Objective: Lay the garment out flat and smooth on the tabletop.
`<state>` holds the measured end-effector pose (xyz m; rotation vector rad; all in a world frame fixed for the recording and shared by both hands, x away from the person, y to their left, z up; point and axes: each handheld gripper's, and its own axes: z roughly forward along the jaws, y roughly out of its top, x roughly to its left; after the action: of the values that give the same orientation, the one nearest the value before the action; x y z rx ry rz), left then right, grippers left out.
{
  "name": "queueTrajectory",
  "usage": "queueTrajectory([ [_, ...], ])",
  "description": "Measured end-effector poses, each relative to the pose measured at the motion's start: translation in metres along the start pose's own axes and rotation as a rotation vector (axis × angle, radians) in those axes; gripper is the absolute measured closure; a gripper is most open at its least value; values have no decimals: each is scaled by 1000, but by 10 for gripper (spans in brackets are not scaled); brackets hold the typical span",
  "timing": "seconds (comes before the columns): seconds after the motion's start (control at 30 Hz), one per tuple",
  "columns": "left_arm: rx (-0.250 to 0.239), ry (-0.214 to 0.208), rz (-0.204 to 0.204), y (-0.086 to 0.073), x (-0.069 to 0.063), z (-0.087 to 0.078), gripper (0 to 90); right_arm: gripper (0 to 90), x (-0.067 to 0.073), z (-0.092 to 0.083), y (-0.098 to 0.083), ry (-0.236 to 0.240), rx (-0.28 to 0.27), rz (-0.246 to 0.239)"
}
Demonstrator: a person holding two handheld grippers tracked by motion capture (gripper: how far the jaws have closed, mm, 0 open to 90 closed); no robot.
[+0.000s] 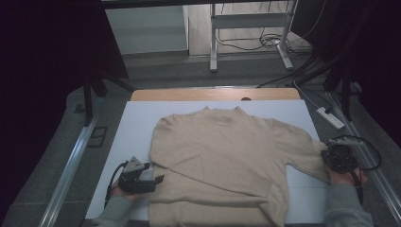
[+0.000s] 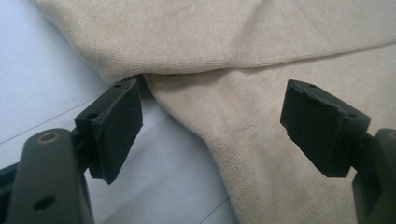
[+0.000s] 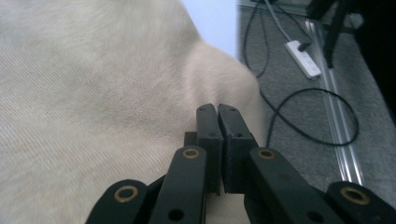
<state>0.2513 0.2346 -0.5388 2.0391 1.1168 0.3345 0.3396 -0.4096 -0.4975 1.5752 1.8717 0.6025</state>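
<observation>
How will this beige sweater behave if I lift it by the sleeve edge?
The sweater looks like soft knit lying flat with folded sleeves, so it will probably drape and sag. The right gripper seems shut at its edge; thin fabric may slip. The white table cover looks smooth, so dragging seems likely.

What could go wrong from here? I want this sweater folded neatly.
1. The right gripper is shut at the sleeve edge; whether cloth is pinched is unclear, so it may slip off when lifted.
2. The left gripper stands open, holding nothing, so a pull from the right could drag the sweater askew.
3. The sleeve lies near the table edge and could slide off.
</observation>
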Motion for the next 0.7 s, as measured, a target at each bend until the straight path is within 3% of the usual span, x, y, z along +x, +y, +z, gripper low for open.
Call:
queueTrajectory([
  [0.1,-1,0,0,0,0,0,207,857,0,-1,-5,14,13,-1],
  [0.17,-2,-2,2,1,-1,1,207,776,4,-2,-7,8,-2,-19],
  [0.27,0,-3,5,1,-1,1,206,657,9,-10,-5,63,-78,2],
  [0.43,-1,-3,4,1,-1,1,207,602,19,-25,1,158,-150,9],
  [0.7,-4,-5,3,1,-1,1,207,541,41,-32,1,295,-213,-76],
])
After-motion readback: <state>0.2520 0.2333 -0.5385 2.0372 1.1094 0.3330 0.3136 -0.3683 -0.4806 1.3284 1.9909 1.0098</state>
